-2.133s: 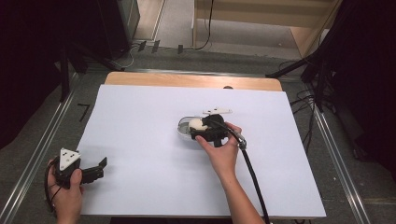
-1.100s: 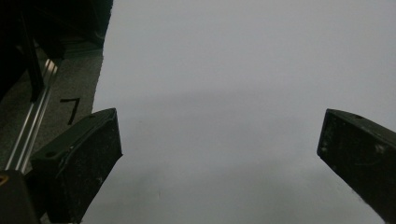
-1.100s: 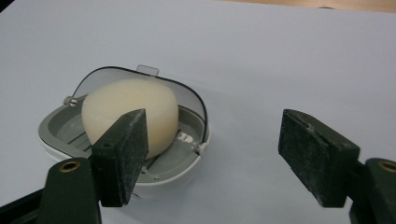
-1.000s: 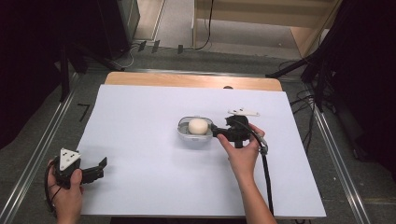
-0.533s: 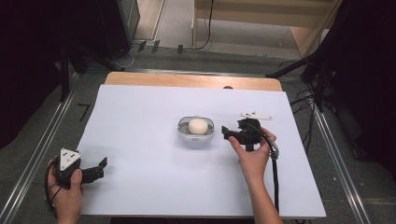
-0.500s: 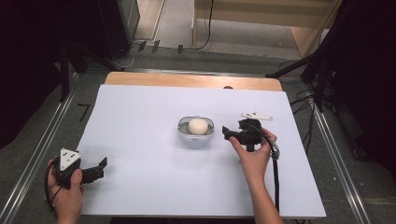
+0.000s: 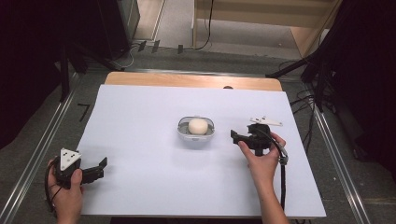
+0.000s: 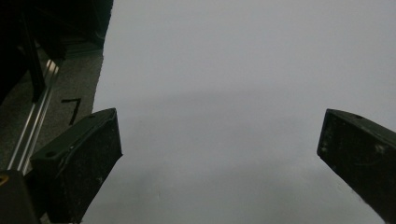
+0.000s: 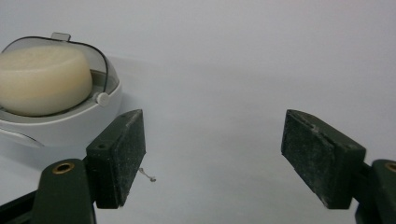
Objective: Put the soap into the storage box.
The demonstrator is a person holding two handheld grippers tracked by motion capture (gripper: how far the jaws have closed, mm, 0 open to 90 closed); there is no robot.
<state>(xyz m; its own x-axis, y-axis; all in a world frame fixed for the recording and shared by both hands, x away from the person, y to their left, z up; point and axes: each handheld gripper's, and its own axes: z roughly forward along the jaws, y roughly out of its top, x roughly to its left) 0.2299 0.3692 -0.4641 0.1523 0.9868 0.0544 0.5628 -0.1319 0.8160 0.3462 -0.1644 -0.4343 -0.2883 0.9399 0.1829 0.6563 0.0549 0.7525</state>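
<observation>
In the middle of the white-covered counter [image 7: 140,140] sits a small white-and-grey plastic dish with a clear rim [image 7: 196,131], and in it lies a round, cream-coloured puck of soap [image 7: 198,126]. The right gripper [image 7: 236,136], black and held in the person's right hand [image 7: 261,156], is just to the right of the dish, apart from it, with its jaws pointing toward the dish. In the right gripper view its jaws stand spread wide with nothing but bare white surface between them; the dish [image 9: 70,121] and the soap puck [image 9: 44,86] lie ahead and off to the left of the left jaw, not touched by it. A tiny dark speck lies on the surface beside that jaw.

At the near left corner of the counter, well apart from the dish, the left gripper [image 7: 100,165] rests in the person's left hand [image 7: 67,189], its grey three-cornered plate facing up. In the left gripper view its jaws are likewise parted wide over bare white surface, grasping nothing, with the counter's left edge and a metal rail [image 8: 30,126] beyond.
</observation>
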